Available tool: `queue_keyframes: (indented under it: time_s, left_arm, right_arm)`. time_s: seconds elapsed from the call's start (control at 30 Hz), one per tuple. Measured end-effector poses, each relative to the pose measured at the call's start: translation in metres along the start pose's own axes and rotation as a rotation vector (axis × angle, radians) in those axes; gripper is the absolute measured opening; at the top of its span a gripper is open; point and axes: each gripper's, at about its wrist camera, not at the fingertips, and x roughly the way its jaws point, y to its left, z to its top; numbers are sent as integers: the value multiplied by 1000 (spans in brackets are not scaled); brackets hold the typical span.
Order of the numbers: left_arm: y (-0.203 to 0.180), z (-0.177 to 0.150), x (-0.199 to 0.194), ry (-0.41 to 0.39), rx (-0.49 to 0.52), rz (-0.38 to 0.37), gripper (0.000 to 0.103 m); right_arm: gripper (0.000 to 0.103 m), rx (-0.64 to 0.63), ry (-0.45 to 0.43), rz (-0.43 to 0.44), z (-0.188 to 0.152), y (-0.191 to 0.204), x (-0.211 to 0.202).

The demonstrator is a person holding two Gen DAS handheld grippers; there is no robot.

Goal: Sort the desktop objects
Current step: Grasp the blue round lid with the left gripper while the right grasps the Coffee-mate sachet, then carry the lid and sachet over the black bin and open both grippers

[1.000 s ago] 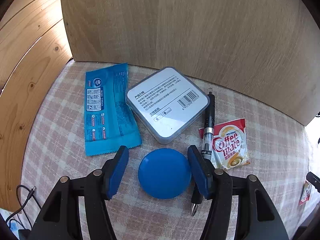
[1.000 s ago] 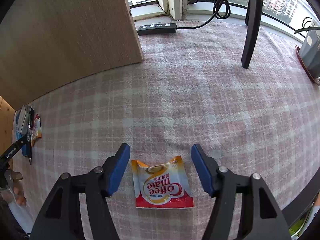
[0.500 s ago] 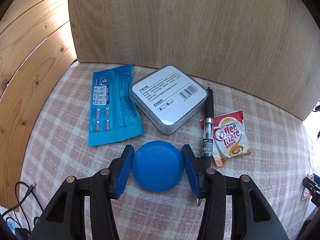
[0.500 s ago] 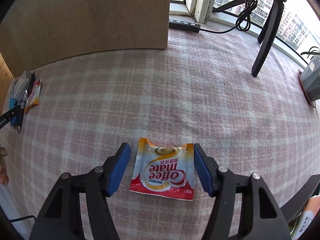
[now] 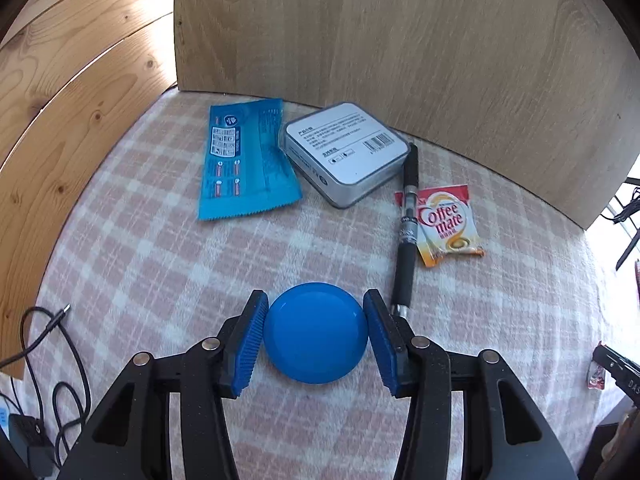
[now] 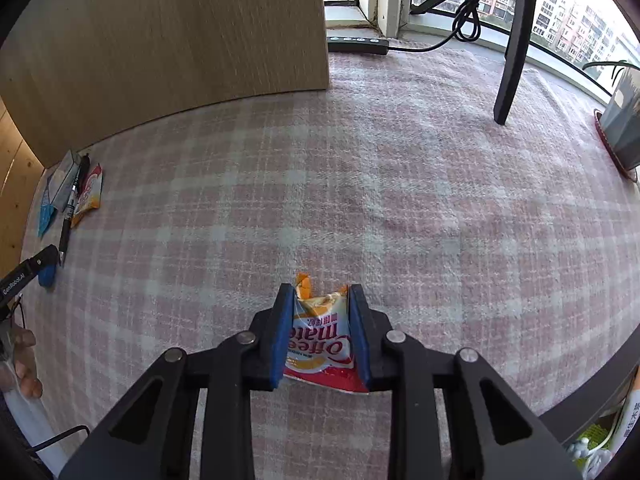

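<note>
Pink checked cloth (image 6: 400,184) covers my desk, with a wooden board behind. My right claw (image 6: 320,336) has just been closing and now pinches a creamer packet (image 6: 320,344), which buckles between the pads. My left claw (image 5: 316,336) is clamped on a blue disc (image 5: 316,332). Further out, by the board, already lie a blue pouch (image 5: 244,168), a grey box (image 5: 348,152), a pen (image 5: 408,224) and a second packet (image 5: 448,224). I judge that the sorting is well advanced; these two things remain.

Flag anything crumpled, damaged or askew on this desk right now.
The Coffee mate sachet is buckled between the right gripper, whose jaws have just been closing on it. Elsewhere, the black pen overlaps a second sachet.
</note>
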Motion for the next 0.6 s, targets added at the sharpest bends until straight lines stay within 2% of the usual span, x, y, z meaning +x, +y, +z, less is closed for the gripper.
queue_keyframes:
  time_s: [0.07,0.1,0.2,0.33,0.6]
  left_arm:
    - [-1,-4,-8,-8,6,-5,47]
    - [-2,-6,-13,-13,7,-14,47]
    - [-4,-9,-23,-22,12,-37,47]
    - [-12,-12,-36,-37,44,-79,47]
    - [-72,-35,-82,-56,153,-191,47]
  right_arm:
    - [26,13,-9,13,-15,-12,-9]
    - [26,17,-17,18,-39,-20,-19]
    - [26,33,-44,34,-67,-23,-43]
    - [26,48,-77,52,-87,-26,-74]
    - [26,110,-148,59,-102,-37,-124]
